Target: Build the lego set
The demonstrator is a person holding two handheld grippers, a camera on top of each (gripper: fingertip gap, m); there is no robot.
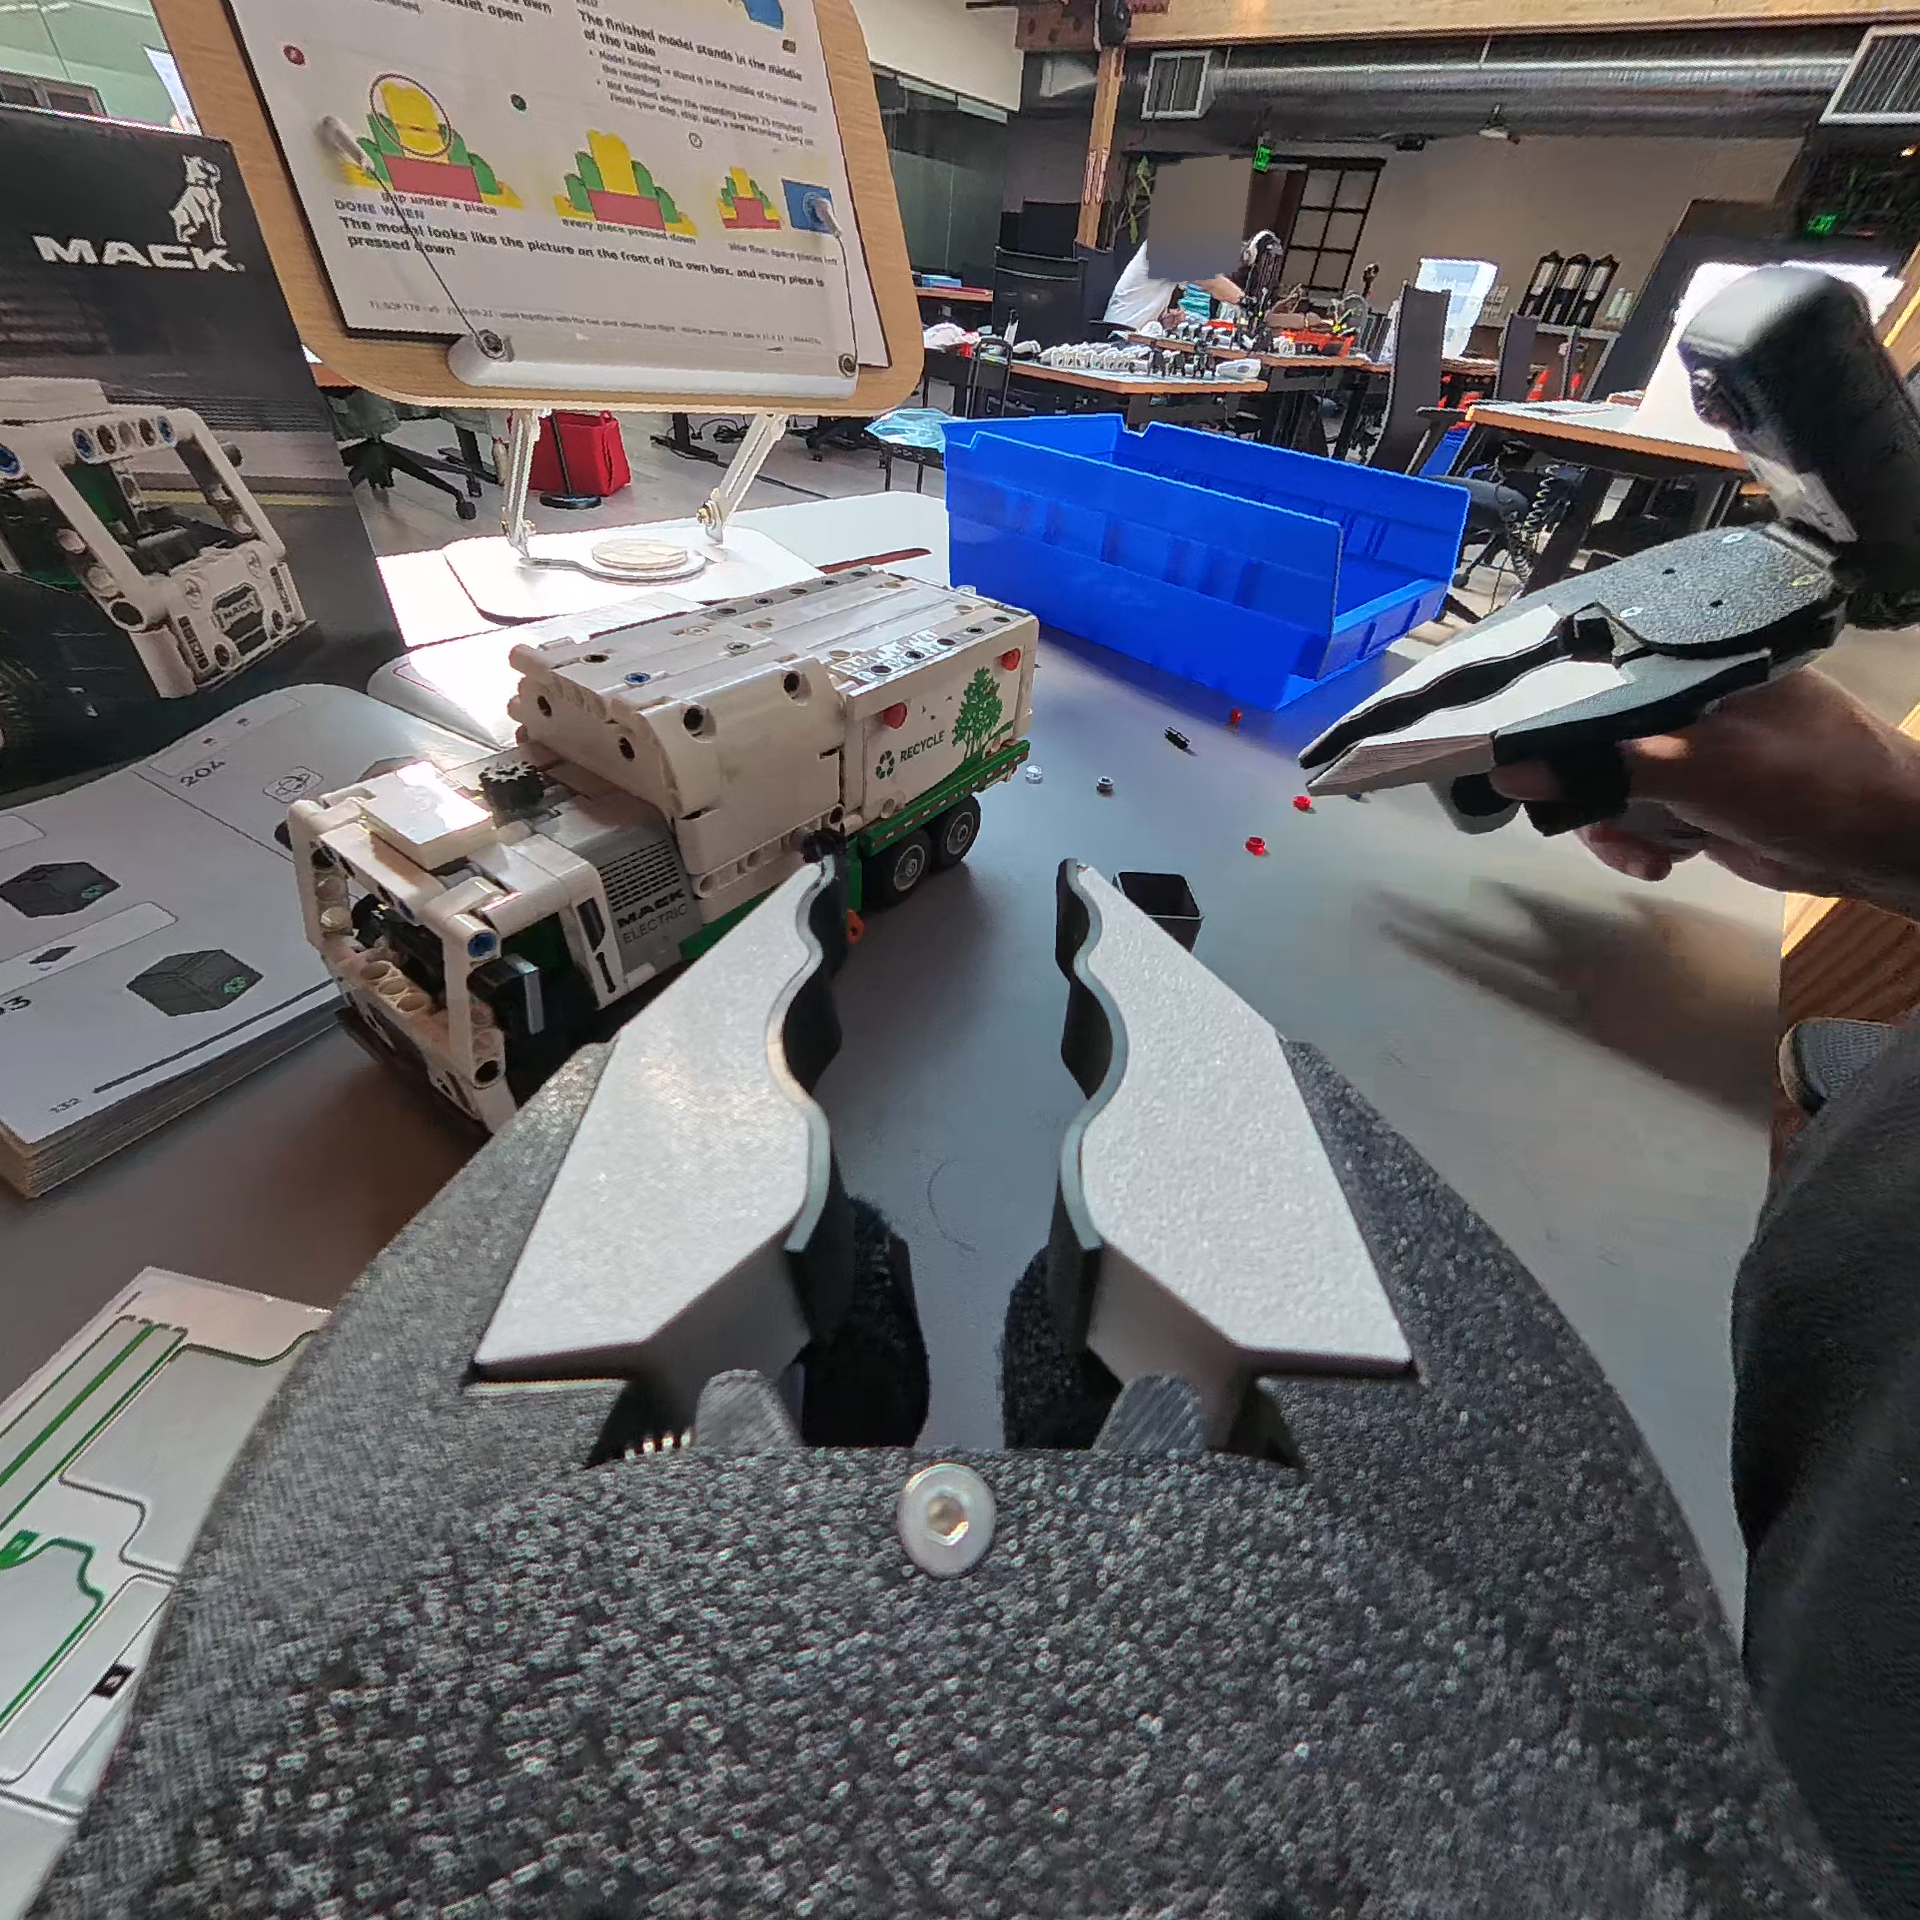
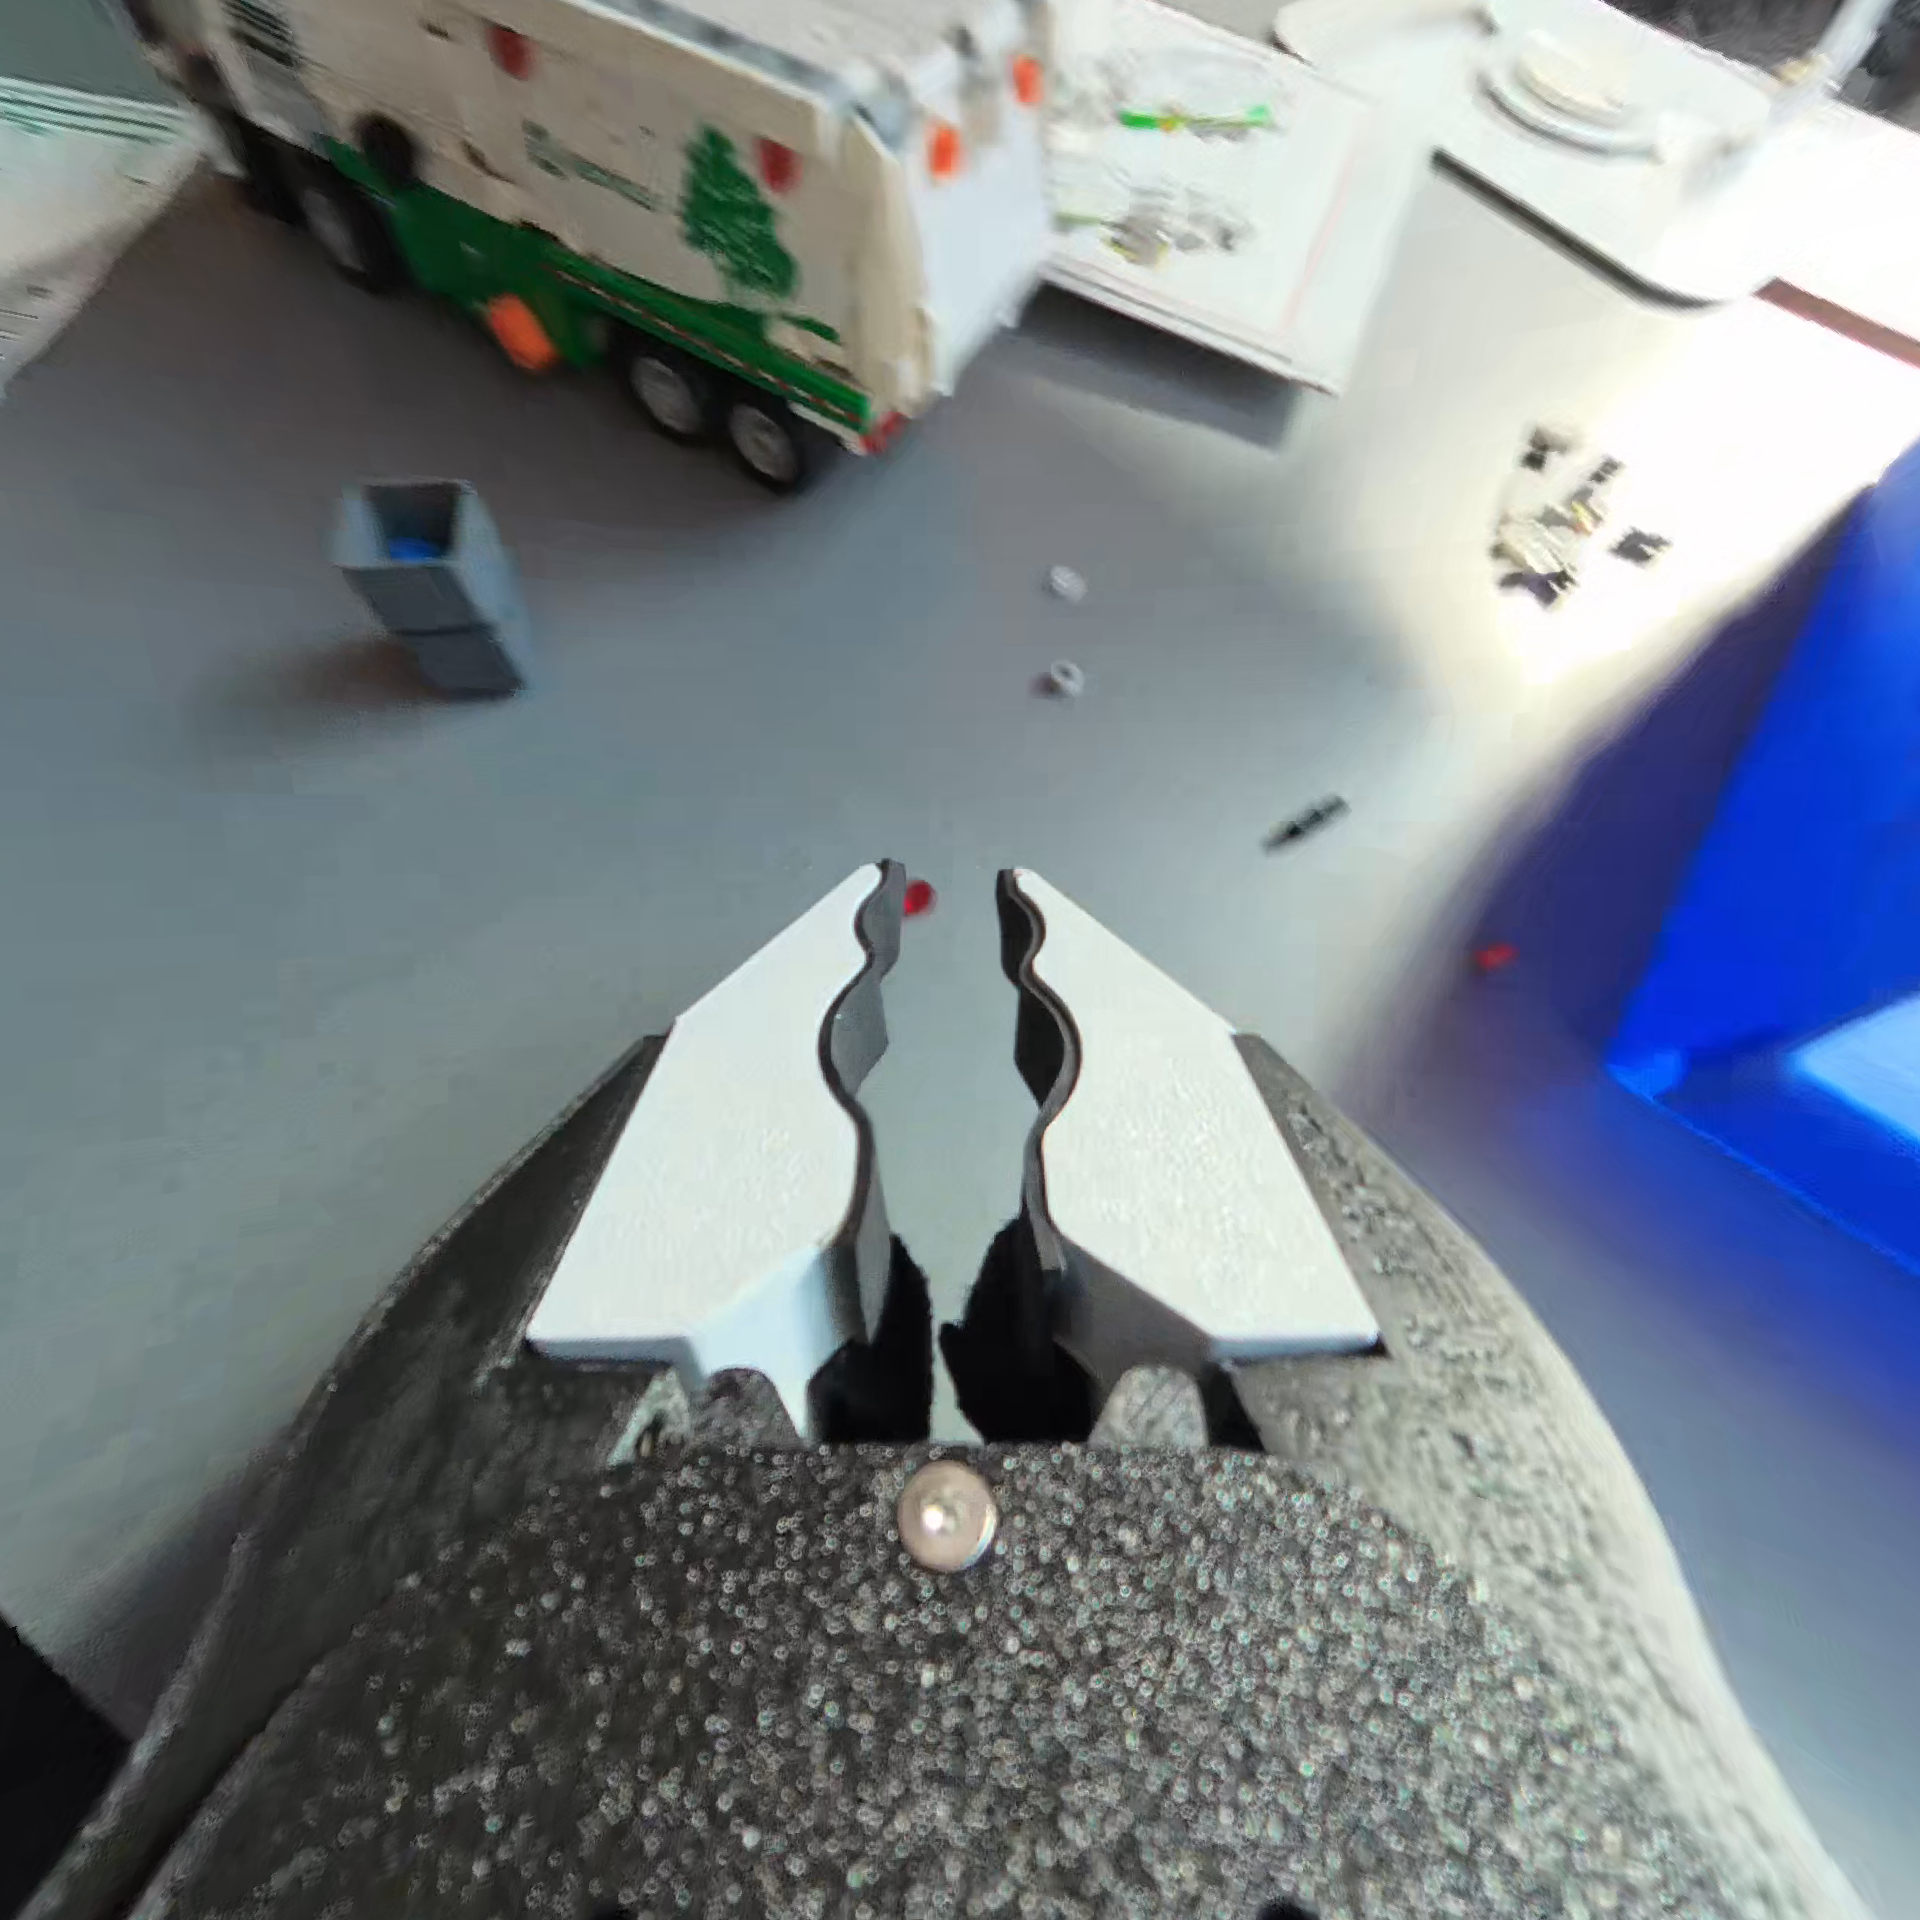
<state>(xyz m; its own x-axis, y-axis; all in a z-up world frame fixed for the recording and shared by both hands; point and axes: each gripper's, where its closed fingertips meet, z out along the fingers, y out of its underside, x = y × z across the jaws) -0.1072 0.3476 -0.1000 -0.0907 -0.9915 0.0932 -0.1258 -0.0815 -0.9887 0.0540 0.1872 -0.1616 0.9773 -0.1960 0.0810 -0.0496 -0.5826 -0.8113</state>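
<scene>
My right gripper point(image 2: 943, 883) hangs low over the dark grey tabletop point(image 2: 260, 935), fingers parted and empty, a small red round stud point(image 2: 918, 896) lying just beside its left fingertip. I judge the step in hand to be picking up this loose piece for the nearly complete white-and-green brick-built recycling truck point(image 1: 665, 790), which stands on the table beside the open instruction booklet point(image 1: 145, 935). My left gripper point(image 1: 945, 883) waits near the truck's side, its fingers spread wide and holding nothing.

The next move calls for centring the stud between the tips, then closing gently, since so small a piece could easily skid or flip.

A small dark square cup-shaped bin point(image 2: 426, 582) stands apart from the truck with something blue inside. The large blue plastic storage bin point(image 1: 1195, 551) sits at the far side of the table; no contents show from here. Other tiny studs, red point(image 1: 1255, 845) and pale point(image 2: 1066, 582), lie scattered between the two.
</scene>
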